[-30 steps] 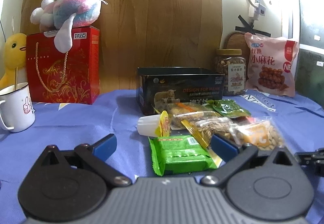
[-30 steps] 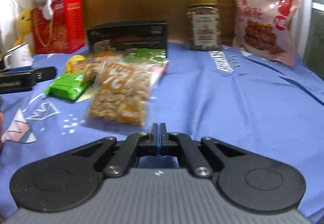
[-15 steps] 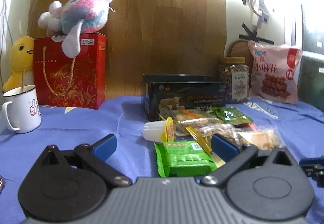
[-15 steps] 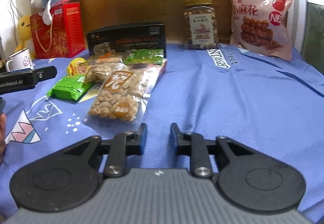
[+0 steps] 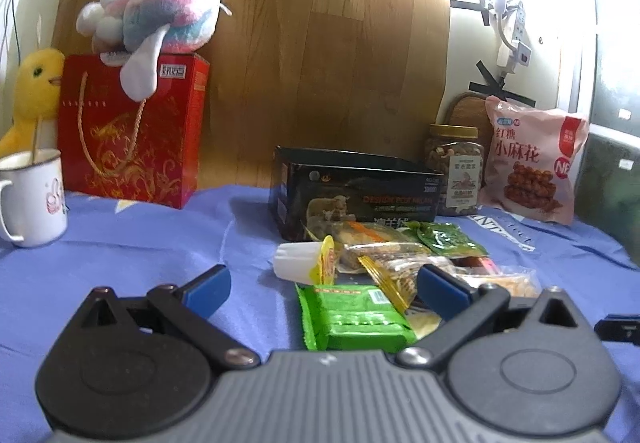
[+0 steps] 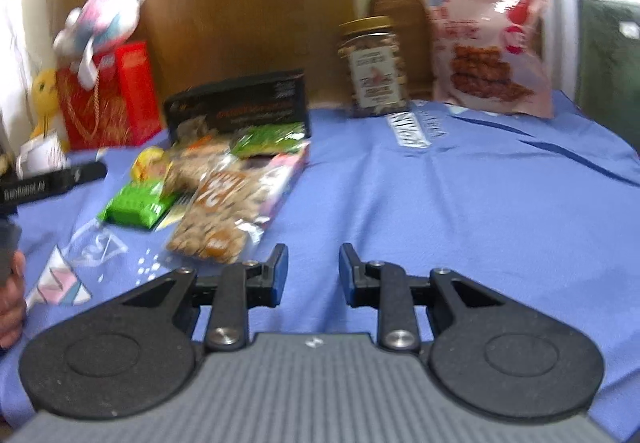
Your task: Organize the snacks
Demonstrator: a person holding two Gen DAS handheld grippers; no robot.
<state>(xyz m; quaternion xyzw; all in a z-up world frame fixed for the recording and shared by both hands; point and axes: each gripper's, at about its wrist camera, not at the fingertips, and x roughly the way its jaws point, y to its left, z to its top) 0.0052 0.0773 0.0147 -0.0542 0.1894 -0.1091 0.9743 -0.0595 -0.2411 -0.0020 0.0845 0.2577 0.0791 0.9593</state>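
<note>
Currently both grippers empty: left gripper (image 5: 322,285) wide open, right gripper (image 6: 313,269) partly open. Risk: packets in the snack pile (image 6: 224,199) overlap, so a grab may drag neighbours or slip off film.

- Before me the counter (image 5: 120,243) wears a blue cloth.
- A wooden panel (image 5: 320,43) leans on the pale wall (image 5: 472,55).
- Bright light washes in from my upper right.

Green snack packet (image 5: 354,317), red gold-patterned gift box (image 5: 132,131), blue cloth (image 5: 140,243)
</note>
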